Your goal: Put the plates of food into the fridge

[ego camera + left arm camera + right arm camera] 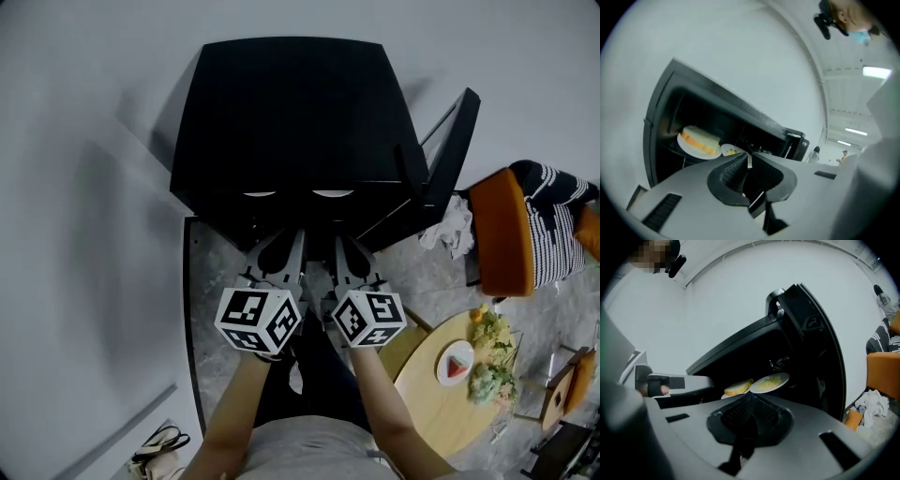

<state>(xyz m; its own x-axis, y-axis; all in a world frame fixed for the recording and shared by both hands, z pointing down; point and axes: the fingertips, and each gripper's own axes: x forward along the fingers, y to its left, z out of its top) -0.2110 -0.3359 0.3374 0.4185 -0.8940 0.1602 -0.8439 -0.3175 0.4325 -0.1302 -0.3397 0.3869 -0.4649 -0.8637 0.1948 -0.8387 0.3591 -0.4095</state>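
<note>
1. Two plates stand side by side inside the open fridge [291, 112]: the sandwich plate [696, 143] and the plate of yellow food [769, 382].
2. Both the left gripper [749, 158] and the right gripper [751, 401] hover just before the opening, each clenched on nothing.
3. One plate with a red slice [455, 364] lies on the round surface [427, 398], well apart from the fridge.

Smooth black fridge [291, 112], seemingly wooden table [427, 403]

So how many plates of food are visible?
3: a sandwich plate and a plate of yellow food in the fridge, a plate with a red slice on the round table. Others may be hidden.
</note>
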